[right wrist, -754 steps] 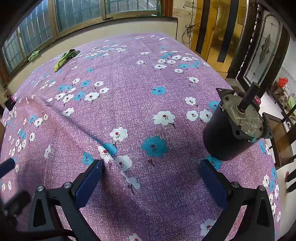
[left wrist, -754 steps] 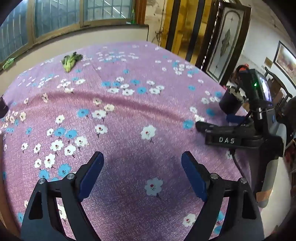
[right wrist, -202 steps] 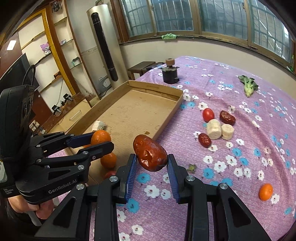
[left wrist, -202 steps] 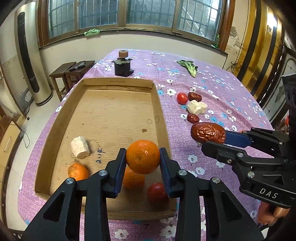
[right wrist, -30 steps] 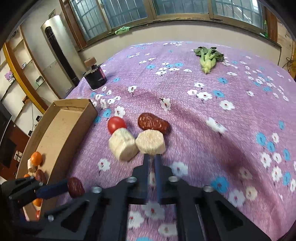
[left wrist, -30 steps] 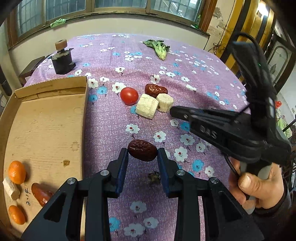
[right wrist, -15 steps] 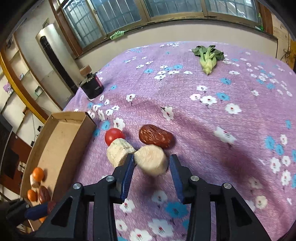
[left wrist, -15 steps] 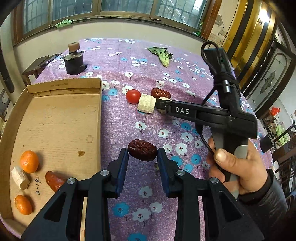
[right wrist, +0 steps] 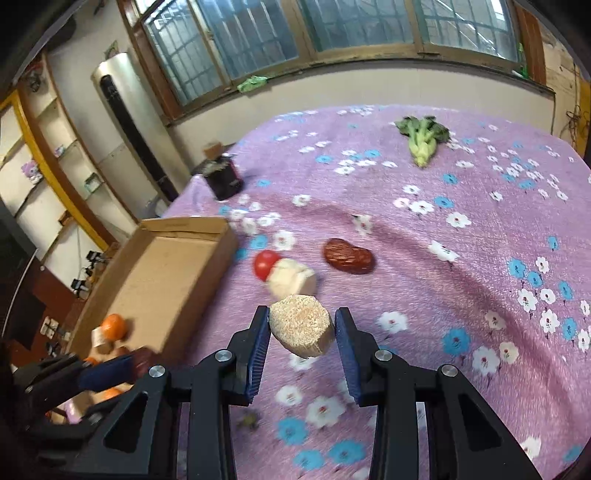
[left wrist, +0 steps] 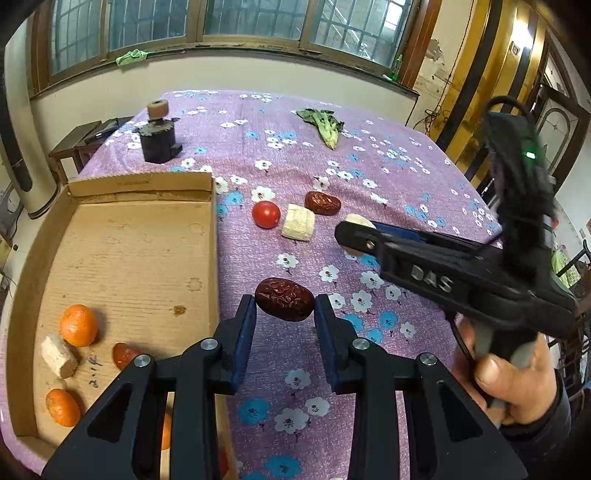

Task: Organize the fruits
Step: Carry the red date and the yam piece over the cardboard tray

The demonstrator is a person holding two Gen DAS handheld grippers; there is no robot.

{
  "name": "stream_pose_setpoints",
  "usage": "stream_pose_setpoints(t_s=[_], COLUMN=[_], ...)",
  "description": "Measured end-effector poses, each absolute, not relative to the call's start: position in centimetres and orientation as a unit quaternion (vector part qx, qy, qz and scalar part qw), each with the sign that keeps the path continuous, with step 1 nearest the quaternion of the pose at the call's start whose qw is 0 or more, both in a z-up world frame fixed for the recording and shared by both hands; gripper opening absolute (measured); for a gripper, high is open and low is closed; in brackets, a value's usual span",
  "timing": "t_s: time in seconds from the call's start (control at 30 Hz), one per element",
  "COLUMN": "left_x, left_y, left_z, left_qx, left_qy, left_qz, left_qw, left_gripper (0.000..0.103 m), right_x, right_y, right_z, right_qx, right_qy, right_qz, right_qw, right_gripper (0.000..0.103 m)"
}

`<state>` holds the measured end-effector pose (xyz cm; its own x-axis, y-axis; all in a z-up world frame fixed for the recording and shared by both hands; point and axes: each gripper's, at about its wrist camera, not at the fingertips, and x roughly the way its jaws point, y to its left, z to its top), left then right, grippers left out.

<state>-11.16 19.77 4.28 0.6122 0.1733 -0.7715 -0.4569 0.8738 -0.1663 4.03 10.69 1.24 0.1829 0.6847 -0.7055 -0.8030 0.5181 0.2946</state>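
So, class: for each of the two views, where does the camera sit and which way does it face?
Left wrist: on the left gripper, looking along its fingers at a red date; the person's hand shows.
Right wrist: on the right gripper, facing a beige chunk.
Both show the cardboard box and tomato.

barred windows [left wrist: 207,22] ahead, cream wall [right wrist: 332,85] below, tall floor air conditioner [right wrist: 122,122] and shelves [right wrist: 40,147] far left.
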Motion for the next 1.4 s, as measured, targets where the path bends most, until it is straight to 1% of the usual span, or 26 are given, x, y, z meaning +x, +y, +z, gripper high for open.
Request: stream_pose_setpoints(t_s=[0.2,0.7,1.17,1.4], left_x=[-13.0,-17.3,-19.4,-19.0], left_y=[20.9,25.3,28.5,31.8], left_z=[4.9,5.0,4.6,4.3], left_qx=[-0.17,-0.181,-0.194,-0.211], left_qy=[0.395,0.382,0.378,0.383], left_qz=[0.204,0.256,0.283,0.31], left_qw=[0.879,0.87,0.86,0.844], left_gripper=[0.03,0.03,0.03,0.03], right_x=[1.0,-4.4,-6.6,-7.3], right_y=[11.1,14.4,17.8,20.4], right_z=[2.9,4.2,3.8,2.9], right_qx=[-0.077,-0.104,-0.12,-0.138], right_qy=[0.402,0.386,0.39,0.393], right_qz=[0.514,0.556,0.574,0.58], right_qw=[0.754,0.729,0.71,0.7], right_gripper=[0.036,0.036,0.036,0.036])
